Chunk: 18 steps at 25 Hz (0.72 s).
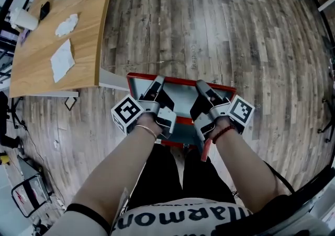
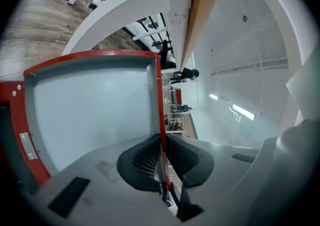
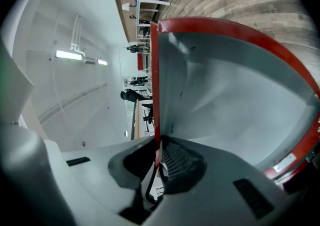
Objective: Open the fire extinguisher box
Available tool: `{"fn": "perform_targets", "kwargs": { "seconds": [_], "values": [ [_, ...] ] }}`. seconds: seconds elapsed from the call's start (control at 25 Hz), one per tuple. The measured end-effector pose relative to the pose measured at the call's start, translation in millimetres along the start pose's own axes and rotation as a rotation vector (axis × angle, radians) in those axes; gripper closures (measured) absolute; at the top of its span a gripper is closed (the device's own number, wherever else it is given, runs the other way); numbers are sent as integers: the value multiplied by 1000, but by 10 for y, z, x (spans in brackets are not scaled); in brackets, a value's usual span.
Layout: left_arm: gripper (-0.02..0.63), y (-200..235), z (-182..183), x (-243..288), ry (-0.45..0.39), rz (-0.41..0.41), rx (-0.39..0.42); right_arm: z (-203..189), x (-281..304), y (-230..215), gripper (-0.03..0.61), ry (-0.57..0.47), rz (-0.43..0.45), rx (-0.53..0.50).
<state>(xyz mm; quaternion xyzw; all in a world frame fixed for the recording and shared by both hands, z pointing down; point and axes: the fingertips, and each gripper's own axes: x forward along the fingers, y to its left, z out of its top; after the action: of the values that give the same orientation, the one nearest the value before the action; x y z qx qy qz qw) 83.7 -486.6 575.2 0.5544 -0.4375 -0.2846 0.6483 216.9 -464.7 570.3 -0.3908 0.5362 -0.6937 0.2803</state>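
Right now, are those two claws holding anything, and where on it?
Both grip the fire extinguisher box's raised lid: the left gripper and right gripper each pinch its red rim, one per side.

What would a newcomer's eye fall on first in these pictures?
The red-rimmed box lid stands out first, low over the plank floor straight below the person. The left gripper and the right gripper are each clamped on one of its red side edges. At the upper left of the head view, a wooden table carries white cloths.
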Motion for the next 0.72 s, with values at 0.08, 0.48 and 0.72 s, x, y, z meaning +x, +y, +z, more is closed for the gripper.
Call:
{"fn": "perform_targets", "kwargs": {
  "seconds": [0.08, 0.48, 0.72],
  "values": [
    [580, 5, 0, 12, -7, -19, -13, 13, 12, -4, 545, 17, 17, 7],
    [578, 35, 12, 100, -17, -15, 13, 116, -10, 35, 436, 44, 76, -45],
    [578, -40, 13, 130, -18, -89, -21, 174, -19, -20, 436, 28, 66, -56]
  ]
}}
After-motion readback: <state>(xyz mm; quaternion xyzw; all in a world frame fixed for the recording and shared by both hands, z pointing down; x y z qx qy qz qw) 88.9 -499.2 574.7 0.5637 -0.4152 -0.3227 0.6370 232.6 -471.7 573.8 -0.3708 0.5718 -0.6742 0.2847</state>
